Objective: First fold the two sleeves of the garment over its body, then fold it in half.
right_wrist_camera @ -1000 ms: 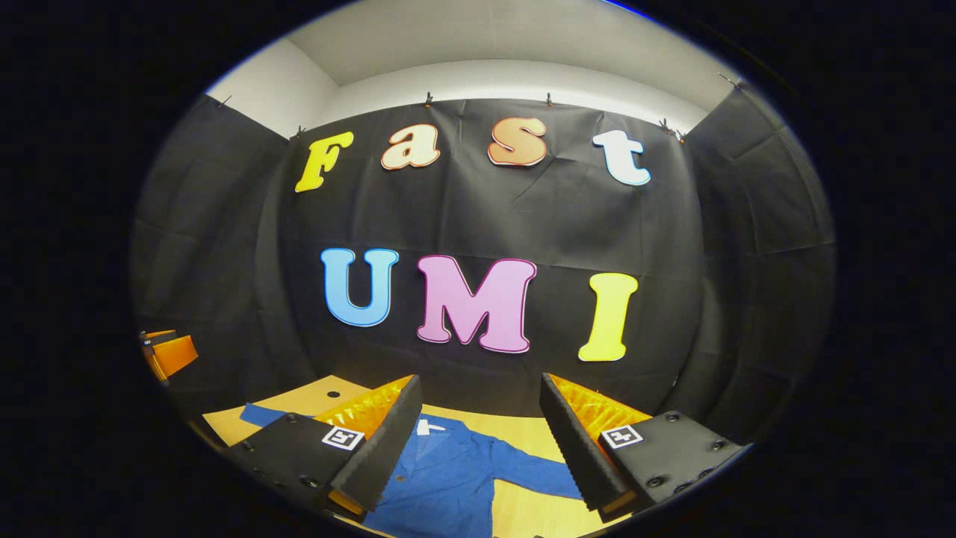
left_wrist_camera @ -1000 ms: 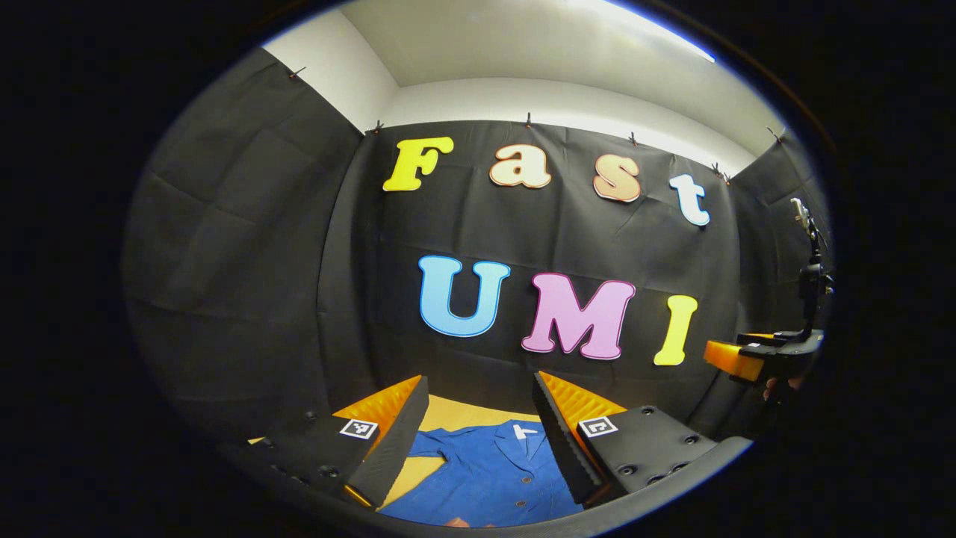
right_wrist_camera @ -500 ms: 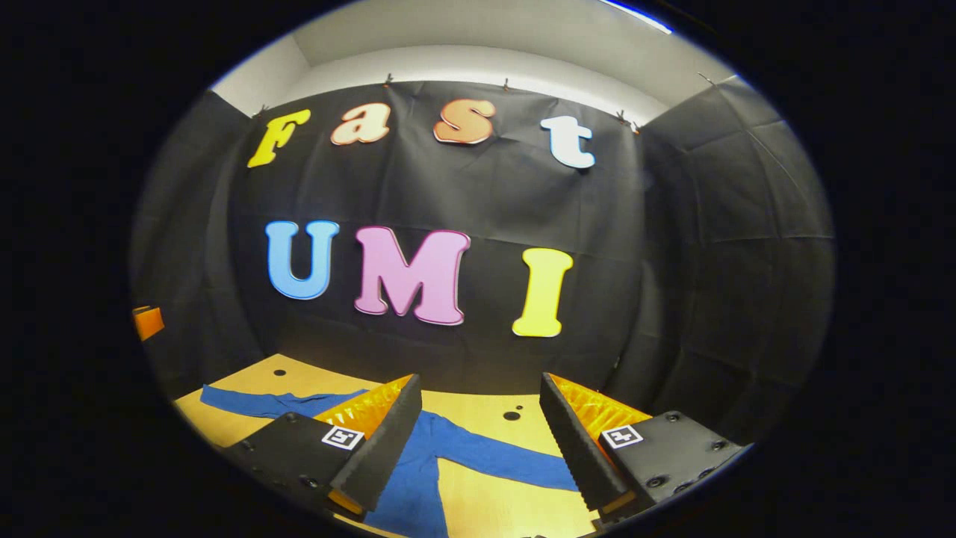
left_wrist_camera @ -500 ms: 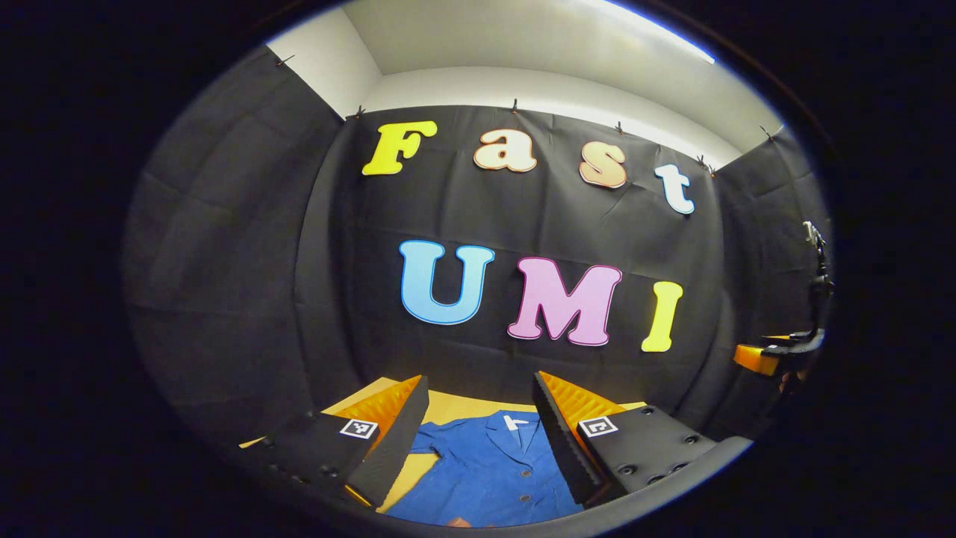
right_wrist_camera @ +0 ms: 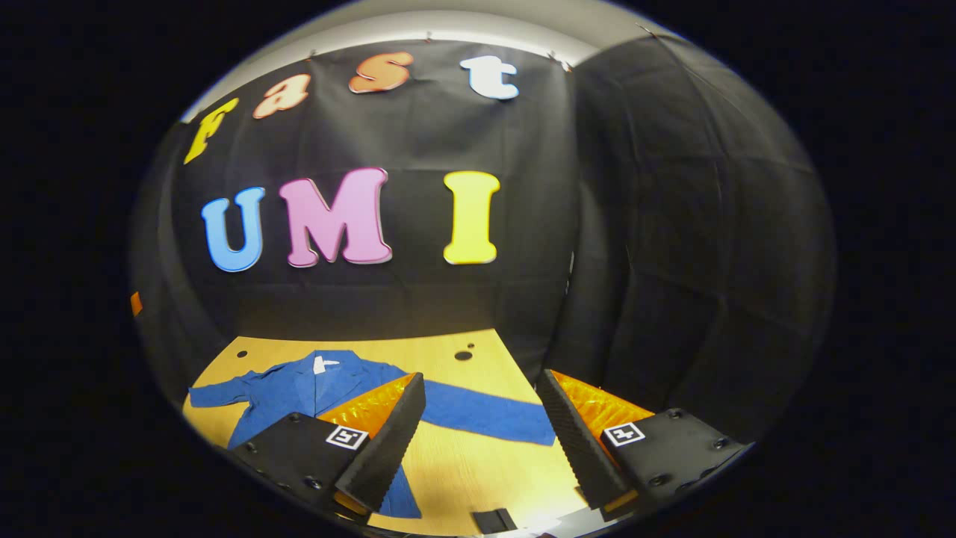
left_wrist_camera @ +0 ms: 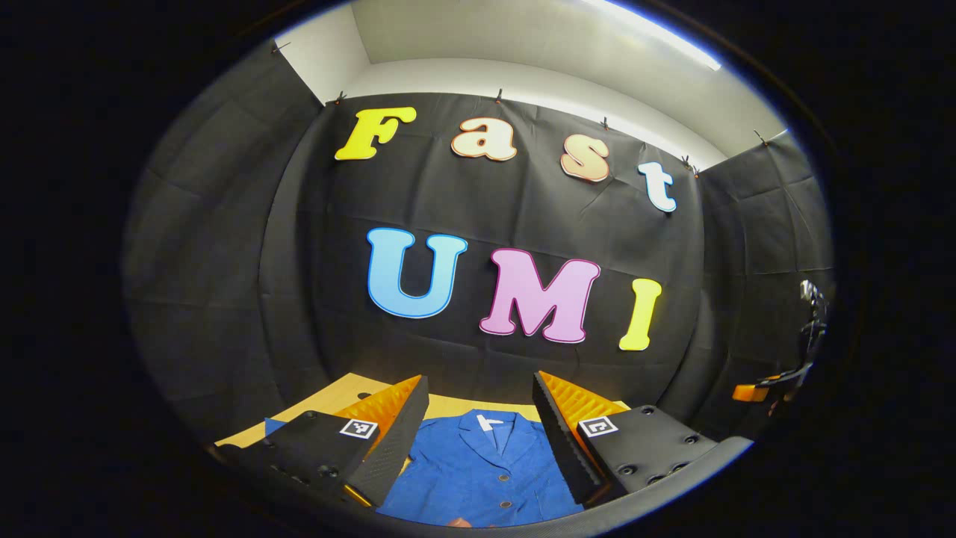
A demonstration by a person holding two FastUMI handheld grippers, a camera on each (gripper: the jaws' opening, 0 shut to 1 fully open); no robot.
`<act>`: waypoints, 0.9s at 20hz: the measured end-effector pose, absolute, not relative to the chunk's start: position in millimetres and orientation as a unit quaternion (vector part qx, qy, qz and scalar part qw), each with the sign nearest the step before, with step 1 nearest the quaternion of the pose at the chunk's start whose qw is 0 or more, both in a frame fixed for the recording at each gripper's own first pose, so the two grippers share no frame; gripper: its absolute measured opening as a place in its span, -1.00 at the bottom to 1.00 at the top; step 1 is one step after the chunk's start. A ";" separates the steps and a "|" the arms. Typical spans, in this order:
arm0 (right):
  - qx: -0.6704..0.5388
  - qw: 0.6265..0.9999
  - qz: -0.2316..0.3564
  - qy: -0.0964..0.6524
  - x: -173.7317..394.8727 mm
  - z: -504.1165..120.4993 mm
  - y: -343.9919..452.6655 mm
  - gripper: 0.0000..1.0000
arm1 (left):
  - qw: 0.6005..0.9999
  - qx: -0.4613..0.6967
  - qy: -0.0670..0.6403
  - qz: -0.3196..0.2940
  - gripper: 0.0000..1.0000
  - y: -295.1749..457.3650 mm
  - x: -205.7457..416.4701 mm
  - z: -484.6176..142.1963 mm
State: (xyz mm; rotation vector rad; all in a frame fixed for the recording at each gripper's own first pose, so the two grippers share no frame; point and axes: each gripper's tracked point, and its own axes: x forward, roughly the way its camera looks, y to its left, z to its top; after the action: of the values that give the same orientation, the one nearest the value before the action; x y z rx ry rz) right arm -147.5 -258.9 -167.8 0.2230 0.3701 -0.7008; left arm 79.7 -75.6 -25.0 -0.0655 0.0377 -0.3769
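Observation:
A blue button-up garment point(left_wrist_camera: 482, 471) lies flat on the wooden table point(right_wrist_camera: 478, 463), collar toward the wall. In the left gripper view its body with buttons shows between the fingers of my left gripper point(left_wrist_camera: 478, 426), which is open above it. In the right gripper view the garment point(right_wrist_camera: 314, 385) spreads both sleeves out. Its right sleeve point(right_wrist_camera: 485, 411) runs across the gap of my right gripper point(right_wrist_camera: 482, 418), which is open and holds nothing. At the right edge of the left gripper view the right gripper point(left_wrist_camera: 769, 388) shows farther off.
The table has two small round holes point(right_wrist_camera: 464, 353) near its far edge. A small dark object point(right_wrist_camera: 497, 521) lies at the table's near edge. Black cloth walls close in behind and at the right.
Both grippers tilted downward, so more of the table and garment shows. The right gripper swung toward the right side, bringing the right sleeve between its fingers. Both stayed open.

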 end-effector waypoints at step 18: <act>0.261 0.766 -0.405 0.426 -115.3 -497.1 -401.2 0.94 | 0.978 0.066 0.114 -0.164 0.61 -180.4 142.7 -95.3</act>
State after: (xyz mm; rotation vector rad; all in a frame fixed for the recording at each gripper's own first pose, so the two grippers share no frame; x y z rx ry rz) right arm -115.3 -401.2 -497.1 0.5659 0.9260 -0.8790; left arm 142.7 -180.4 -95.3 0.1320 0.2307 -0.3299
